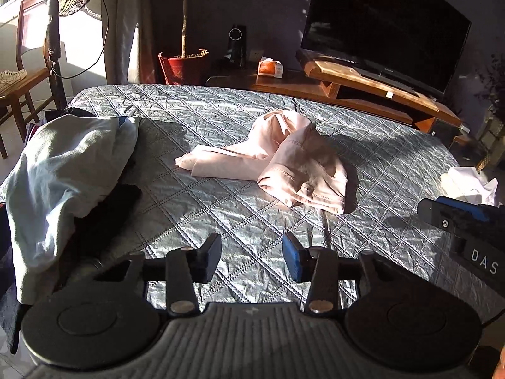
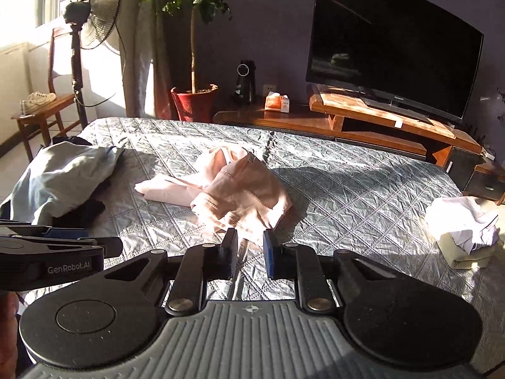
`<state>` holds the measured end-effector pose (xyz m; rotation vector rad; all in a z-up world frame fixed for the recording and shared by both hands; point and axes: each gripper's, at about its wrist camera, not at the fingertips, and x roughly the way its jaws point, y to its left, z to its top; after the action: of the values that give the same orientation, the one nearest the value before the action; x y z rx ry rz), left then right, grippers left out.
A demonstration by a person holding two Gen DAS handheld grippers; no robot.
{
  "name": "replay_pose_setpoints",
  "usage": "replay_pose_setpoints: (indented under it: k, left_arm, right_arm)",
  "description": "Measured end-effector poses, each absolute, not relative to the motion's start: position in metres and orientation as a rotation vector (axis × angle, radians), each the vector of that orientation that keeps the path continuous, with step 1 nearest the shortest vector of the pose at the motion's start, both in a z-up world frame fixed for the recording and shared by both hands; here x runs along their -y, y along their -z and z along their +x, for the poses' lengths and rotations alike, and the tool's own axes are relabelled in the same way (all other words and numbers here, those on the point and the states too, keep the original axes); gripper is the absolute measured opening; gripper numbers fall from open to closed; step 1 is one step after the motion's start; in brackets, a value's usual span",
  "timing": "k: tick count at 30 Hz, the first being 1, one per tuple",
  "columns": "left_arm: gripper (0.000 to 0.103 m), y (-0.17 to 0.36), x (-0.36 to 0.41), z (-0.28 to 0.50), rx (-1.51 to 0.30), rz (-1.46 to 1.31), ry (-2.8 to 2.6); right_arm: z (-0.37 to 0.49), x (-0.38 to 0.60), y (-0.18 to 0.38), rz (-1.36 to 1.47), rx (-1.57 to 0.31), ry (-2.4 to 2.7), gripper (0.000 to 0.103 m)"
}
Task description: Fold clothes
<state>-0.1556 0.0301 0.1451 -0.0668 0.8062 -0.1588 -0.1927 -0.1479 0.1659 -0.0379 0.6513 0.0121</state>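
Covering bed: quilted grey spread (image 1: 221, 120).

Pale pink garment (image 1: 277, 158), grey diamond-quilted bedspread (image 1: 195, 120), light blue-grey clothes pile (image 1: 63, 170), white folded stack (image 2: 464, 230), red plant pot (image 2: 194, 102), blue-padded black tongs (image 2: 250, 252).

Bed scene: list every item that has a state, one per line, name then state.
pink garment: crumpled, unfolded, mid-bed
pale blue garment: heaped at the bed's left edge
white clothes: bundled at the right edge
left gripper: open, empty, above the quilt
right gripper: open, narrow gap, empty, near the pink garment
TV: screen dark
fan: cannot tell if running
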Motion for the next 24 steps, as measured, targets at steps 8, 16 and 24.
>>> replay_pose_setpoints:
  k: [8,16,24]
  left_arm:
    - [0.048,-0.199,-0.01,-0.238,-0.765,-0.033,0.182]
    - [0.074,-0.215,-0.005,-0.295,-0.744,-0.092,0.126]
    - [0.075,-0.231,0.011,-0.324,-0.69,-0.048,0.17]
  right_arm:
    - [-0.272,0.143,-0.194,0.043,-0.613,-0.039,0.024]
    - [-0.333,0.175,-0.204,0.135,-0.566,0.04,0.078]
    - [-0.359,0.193,-0.211,0.152,-0.521,0.085,0.078]
